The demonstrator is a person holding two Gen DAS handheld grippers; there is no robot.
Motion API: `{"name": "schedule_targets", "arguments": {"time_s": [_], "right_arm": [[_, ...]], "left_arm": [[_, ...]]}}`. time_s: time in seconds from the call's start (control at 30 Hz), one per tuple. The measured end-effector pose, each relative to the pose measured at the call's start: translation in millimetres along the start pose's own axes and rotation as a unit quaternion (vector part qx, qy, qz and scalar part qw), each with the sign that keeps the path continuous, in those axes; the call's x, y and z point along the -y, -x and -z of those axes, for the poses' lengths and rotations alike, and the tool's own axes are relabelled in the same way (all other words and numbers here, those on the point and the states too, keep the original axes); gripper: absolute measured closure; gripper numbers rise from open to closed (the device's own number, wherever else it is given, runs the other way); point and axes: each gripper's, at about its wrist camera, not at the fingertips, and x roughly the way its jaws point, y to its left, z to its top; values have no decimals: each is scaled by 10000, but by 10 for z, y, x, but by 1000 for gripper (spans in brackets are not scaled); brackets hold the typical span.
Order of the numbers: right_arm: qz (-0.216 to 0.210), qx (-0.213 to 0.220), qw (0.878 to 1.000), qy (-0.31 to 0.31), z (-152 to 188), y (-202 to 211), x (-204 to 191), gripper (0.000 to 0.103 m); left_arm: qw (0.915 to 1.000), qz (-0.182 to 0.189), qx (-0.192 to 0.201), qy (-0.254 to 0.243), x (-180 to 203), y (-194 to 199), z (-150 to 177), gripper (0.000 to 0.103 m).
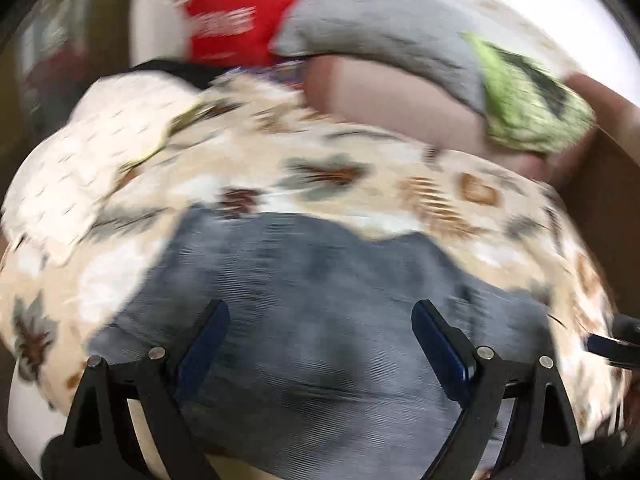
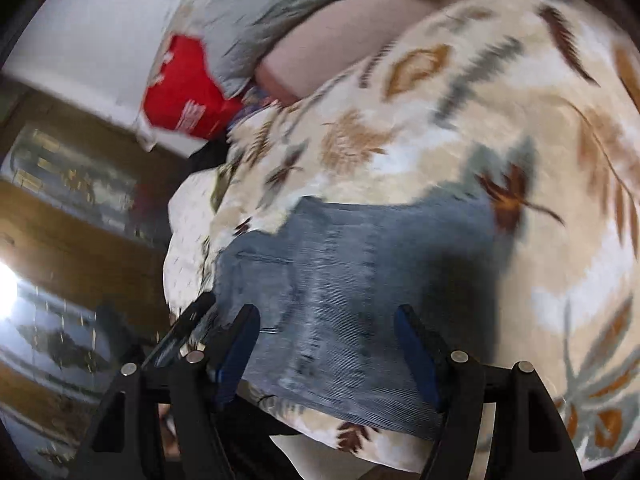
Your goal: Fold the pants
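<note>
While both views are smearing with motion blur, we are listing items from nearest to farthest.

Item 1: left gripper (image 1: 320,328), black frame with blue pads, jaws standing wide apart and holding nothing; we are keeping it over the cloth, probably ready to take an edge.

Item 2: right gripper (image 2: 326,334), same build, jaws likewise spread wide and empty. The dark tip at the far right of the left wrist view is likely this same gripper, though we are unable to confirm it.

Item 3: blue-grey ribbed fabric pants (image 1: 312,320), lying fairly flat in a compact shape directly under both grippers. We are judging them partly folded already, but the blur is hiding seams, waistband and leg ends, and the near edge is cut off behind the gripper frames.

Item 4: cream leaf-patterned bedspread (image 1: 360,184), serving as the folding surface beneath the pants.

Item 5: white dotted cloth (image 1: 80,160), bunched just beside the pants on the left.

Item 6: grey pillow (image 1: 380,28) resting on a pinkish cushion (image 1: 392,108), with a green-and-black fabric piece (image 1: 528,100) against them.

Item 7: red bag with white print (image 1: 236,20), farthest; its lettering is too blurred to read.
</note>
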Motion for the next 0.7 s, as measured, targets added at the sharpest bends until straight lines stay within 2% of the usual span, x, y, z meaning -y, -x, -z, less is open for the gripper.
{"name": "schedule_targets", "arguments": {"time_s": [0.1,0.2,0.23,0.33,0.43,0.5,0.57,0.7], "right_arm": [[218,-146,9986,460,-222,-210,-339,30],[439,-308,9951,834,-518,-582,-623,30],[525,-376,9940,885,-601,-698,-670,31],[938,-733,9868,1102,-874,-1184,-805,42],[1327,-1031,9781,1228,-1065,-1624,-814,48],[1484,-1208,9736,1244,-1129,-1883,-768,50],[1504,-1325,9712,1285,-1142,-2041,-744,56],[1732,-1571,9607,1499,-1100,-2323,-716,62]], "left_arm": [[9983,-409,-320,255,-325,-254,38,10],[9963,-365,-649,429,-496,-481,151,10],[9966,-351,-629,398,-503,-507,181,10],[9973,-375,-573,261,-468,-520,197,10],[9974,-240,-580,362,-524,-532,206,10],[9976,-205,-568,347,-532,-512,215,10],[9978,-175,-550,322,-527,-517,218,10],[9980,-98,-544,311,-553,-508,226,10]]}}
